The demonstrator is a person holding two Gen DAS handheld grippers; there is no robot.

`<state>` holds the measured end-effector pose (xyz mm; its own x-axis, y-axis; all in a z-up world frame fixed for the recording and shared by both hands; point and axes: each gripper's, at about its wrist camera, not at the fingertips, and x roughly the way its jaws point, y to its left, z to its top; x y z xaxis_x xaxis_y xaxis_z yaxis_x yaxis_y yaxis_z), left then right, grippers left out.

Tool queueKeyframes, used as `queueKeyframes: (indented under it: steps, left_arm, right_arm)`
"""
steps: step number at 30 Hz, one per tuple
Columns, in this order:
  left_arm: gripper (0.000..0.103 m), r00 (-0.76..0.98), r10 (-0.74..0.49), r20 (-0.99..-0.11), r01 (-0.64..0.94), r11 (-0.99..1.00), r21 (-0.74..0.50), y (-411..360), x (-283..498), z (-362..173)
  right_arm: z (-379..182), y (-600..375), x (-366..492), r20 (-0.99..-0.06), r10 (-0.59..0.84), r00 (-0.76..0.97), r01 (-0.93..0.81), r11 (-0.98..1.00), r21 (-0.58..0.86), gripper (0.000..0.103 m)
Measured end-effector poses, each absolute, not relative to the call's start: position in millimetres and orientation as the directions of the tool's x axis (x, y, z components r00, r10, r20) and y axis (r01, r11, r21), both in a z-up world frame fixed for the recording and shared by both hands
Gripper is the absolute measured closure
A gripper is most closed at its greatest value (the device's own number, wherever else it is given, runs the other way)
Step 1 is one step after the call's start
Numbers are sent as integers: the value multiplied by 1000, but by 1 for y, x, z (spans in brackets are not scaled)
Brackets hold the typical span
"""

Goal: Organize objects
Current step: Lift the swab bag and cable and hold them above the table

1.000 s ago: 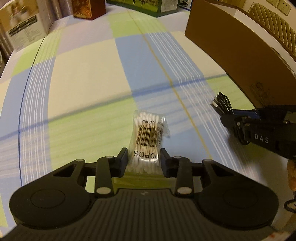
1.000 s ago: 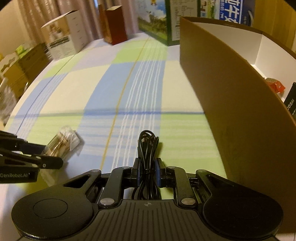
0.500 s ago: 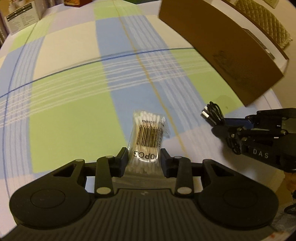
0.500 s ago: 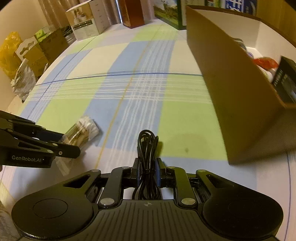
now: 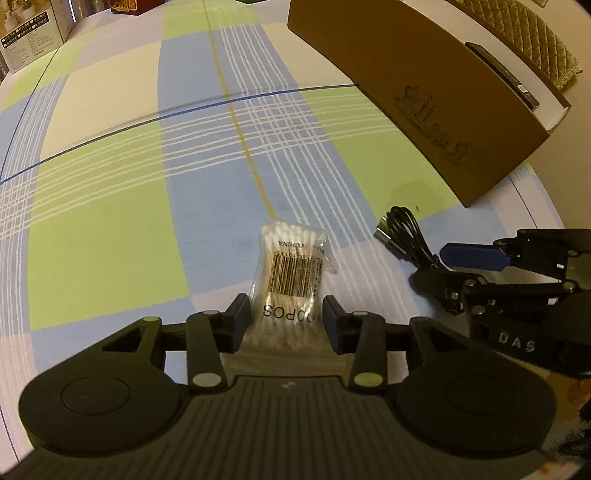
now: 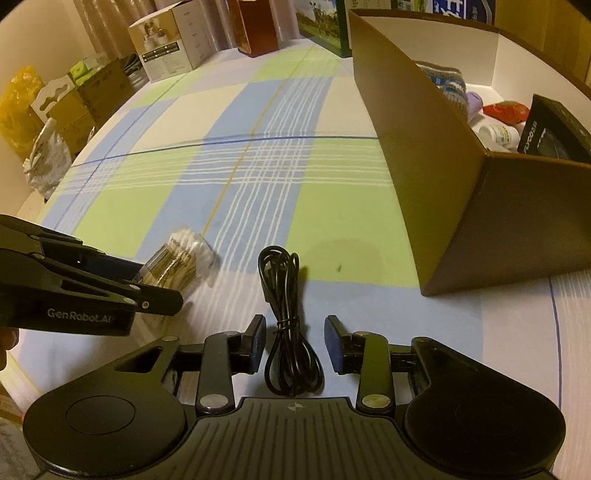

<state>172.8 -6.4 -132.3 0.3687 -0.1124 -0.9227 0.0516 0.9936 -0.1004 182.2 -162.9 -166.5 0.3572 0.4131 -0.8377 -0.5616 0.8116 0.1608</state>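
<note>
A clear bag of cotton swabs point(image 5: 291, 280) with a barcode label lies on the checked cloth between the fingers of my left gripper point(image 5: 286, 319), which is open around it. It also shows in the right wrist view point(image 6: 181, 258). A coiled black cable point(image 6: 286, 332) lies on the cloth between the fingers of my right gripper point(image 6: 295, 341), which is open. The cable also shows in the left wrist view point(image 5: 404, 238). The brown cardboard box point(image 6: 424, 147) stands to the right and holds several items.
The table's checked cloth point(image 6: 258, 166) stretches ahead. Cartons point(image 6: 166, 48) and a dark red box point(image 6: 255, 26) stand at the far edge. Bags and boxes point(image 6: 48, 118) sit off the table at the left. The near table edge is close behind both grippers.
Both grippers pulled back toward the near edge of the table. My right gripper opened and let go of the cable, which now lies on the cloth. The left fingers have spread slightly.
</note>
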Motion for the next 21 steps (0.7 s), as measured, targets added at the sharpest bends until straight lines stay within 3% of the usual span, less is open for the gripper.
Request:
queueKeyframes:
  steps: [6, 10, 21]
  left_arm:
    - [64, 366, -80, -927, 31, 997, -74, -11, 177, -134]
    - [70, 373, -66, -926, 24, 998, -62, -11, 177, -134]
    - [75, 374, -68, -925, 20, 998, -65, -10, 177, -133]
  right_arm:
    - [-170, -149, 180, -827, 415, 378, -619, 778, 108, 72]
    - [-171, -144, 178, -830, 407, 380, -641, 763, 81, 89]
    - [-171, -146, 179, -832, 416, 368, -640, 762, 98, 90]
